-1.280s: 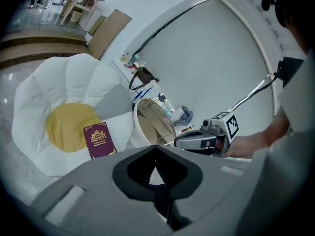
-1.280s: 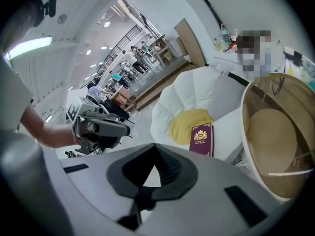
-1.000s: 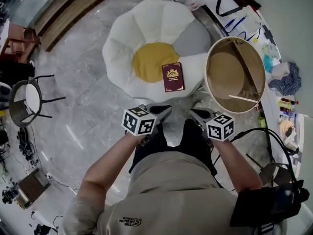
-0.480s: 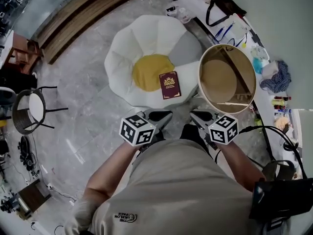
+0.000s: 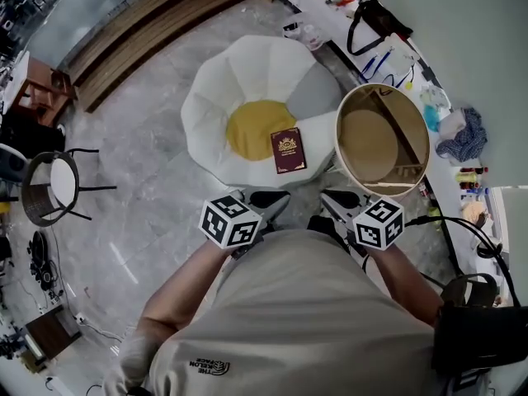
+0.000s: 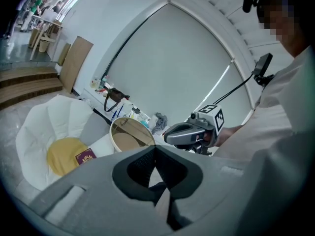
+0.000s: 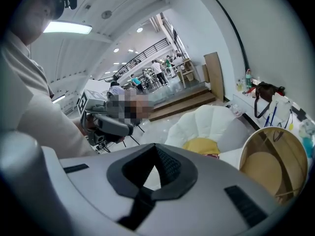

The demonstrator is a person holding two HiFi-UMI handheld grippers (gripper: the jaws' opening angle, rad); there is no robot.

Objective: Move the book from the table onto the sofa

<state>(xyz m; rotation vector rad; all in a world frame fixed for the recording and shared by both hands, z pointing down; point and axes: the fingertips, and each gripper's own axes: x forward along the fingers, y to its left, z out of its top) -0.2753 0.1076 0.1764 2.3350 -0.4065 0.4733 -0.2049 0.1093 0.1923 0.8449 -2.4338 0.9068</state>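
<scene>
A maroon book (image 5: 288, 150) with a gold emblem lies flat on the white flower-shaped sofa (image 5: 247, 73), at the edge of its yellow centre cushion. The round wooden table (image 5: 382, 139) stands right beside the sofa with nothing lying on it. My left gripper (image 5: 279, 196) and right gripper (image 5: 327, 196) are held side by side close to the person's body, short of the sofa, both shut and holding nothing. In the left gripper view the book (image 6: 85, 157) lies low at the left and the right gripper (image 6: 189, 133) floats beside me. The right gripper view shows the sofa (image 7: 211, 122) ahead.
A round wire chair (image 5: 49, 180) stands at the left on the marble floor. Wooden steps (image 5: 140, 23) run along the top left. A cluttered counter (image 5: 450, 122) with a black bag (image 5: 375, 15) lines the right wall. Cables trail at the lower right.
Both grippers have risen and drawn in toward the person's body, still shut. The book stays where it lay on the sofa.
</scene>
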